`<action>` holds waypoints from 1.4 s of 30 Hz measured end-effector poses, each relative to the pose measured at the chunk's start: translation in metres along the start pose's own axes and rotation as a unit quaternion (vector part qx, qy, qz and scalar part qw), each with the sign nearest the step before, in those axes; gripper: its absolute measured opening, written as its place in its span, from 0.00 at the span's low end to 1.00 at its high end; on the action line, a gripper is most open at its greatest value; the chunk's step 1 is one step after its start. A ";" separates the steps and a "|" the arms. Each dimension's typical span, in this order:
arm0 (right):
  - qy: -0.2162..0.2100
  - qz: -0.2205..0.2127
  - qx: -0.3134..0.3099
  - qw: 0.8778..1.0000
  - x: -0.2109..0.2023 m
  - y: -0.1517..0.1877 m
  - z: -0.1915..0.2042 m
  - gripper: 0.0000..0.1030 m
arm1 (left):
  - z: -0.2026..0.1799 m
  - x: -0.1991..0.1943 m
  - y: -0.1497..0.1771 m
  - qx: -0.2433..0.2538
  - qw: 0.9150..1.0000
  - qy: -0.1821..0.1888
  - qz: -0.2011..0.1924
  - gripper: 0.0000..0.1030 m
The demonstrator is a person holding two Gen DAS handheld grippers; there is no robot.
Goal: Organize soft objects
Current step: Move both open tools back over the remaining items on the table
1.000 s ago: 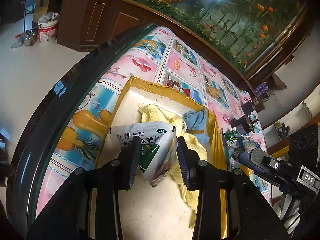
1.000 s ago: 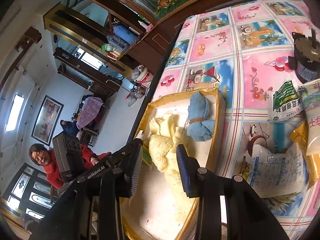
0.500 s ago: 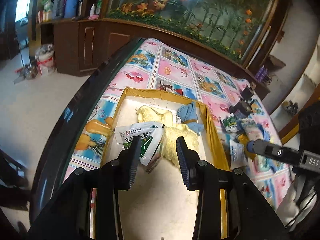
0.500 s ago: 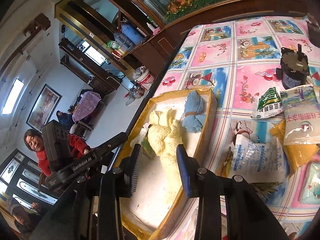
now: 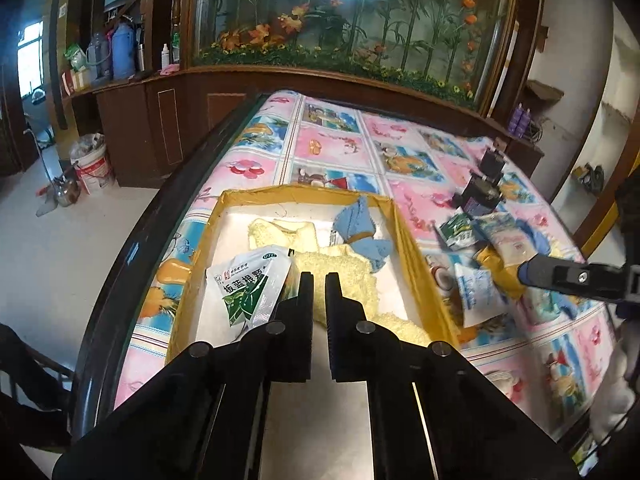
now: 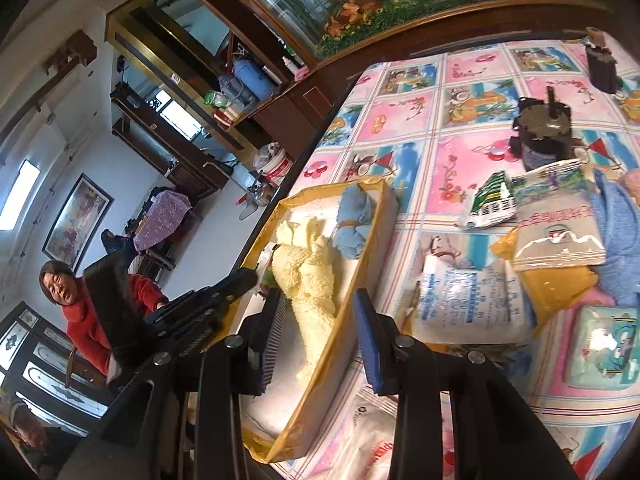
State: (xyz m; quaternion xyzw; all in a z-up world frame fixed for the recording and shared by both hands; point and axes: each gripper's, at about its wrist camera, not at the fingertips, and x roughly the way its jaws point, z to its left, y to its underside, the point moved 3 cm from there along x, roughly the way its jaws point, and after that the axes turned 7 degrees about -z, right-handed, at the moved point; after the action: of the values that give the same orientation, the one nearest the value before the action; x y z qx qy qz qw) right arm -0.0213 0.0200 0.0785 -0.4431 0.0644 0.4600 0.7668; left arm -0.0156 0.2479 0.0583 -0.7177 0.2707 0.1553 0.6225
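My left jaws (image 5: 319,280) have just been closing and now stand shut with nothing between them, held above the near half of the yellow-walled box (image 5: 412,248). The white and green packet (image 5: 248,284) lies loose inside that box, against its wall toward the desk's dark curved edge, just beside my left fingers (image 5: 305,292) and not touching them as far as I can see. Behind it, a pale yellow fluffy cloth (image 5: 344,276) sprawls along the box floor, and a blue cloth tied with a band (image 5: 362,236) rests in the far corner by the wall that faces the middle of the desk (image 5: 332,144).

My right jaws (image 6: 320,312) stand parted with nothing gripped; seen along them, the box wall (image 6: 340,328) runs through the gap, the yellow cloth (image 6: 310,280) on one side and the patterned desk cover (image 6: 400,120) on the other. I cannot tell how high they are above it.

Outside the box, toward the middle of the desk, the remaining soft things lie in a loose heap: a clear bag with blue print (image 6: 468,300), a small green and white packet (image 6: 492,204), a grey-printed pouch (image 6: 560,236) lying over a mustard yellow cloth (image 6: 560,284), a blue knit cloth (image 6: 620,236), and a teal pouch (image 6: 604,348) nearer the desk's close edge. A dark round motor (image 6: 544,136) stands upright beyond the heap. A person in a red top (image 6: 88,312) is beyond the desk's curved edge.
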 end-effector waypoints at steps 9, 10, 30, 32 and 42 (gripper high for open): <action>-0.009 -0.018 0.017 1.000 -0.022 0.002 -0.017 0.35 | 0.006 -0.058 -0.029 -0.059 0.996 0.045 -0.057 0.05; -0.010 -0.018 0.019 1.000 -0.024 0.003 -0.019 0.35 | 0.003 -0.056 -0.028 -0.044 0.997 0.028 -0.052 0.05; 0.013 -0.033 0.060 0.998 -0.054 0.016 -0.063 0.35 | -0.005 0.004 0.006 0.005 1.000 -0.024 0.004 0.05; 0.012 -0.033 0.063 0.997 -0.055 0.015 -0.066 0.35 | -0.003 -0.014 -0.003 -0.024 1.000 0.002 -0.014 0.05; 0.005 -0.032 0.075 0.997 -0.062 0.017 -0.078 0.35 | -0.014 -0.061 -0.028 -0.060 0.994 0.066 -0.056 0.08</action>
State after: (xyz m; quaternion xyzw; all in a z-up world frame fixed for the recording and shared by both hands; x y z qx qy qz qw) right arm -0.0460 -0.0747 0.0529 -0.3886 0.0885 0.4268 0.8118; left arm -0.0499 0.2480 0.1178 -0.7766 0.2609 0.0882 0.5666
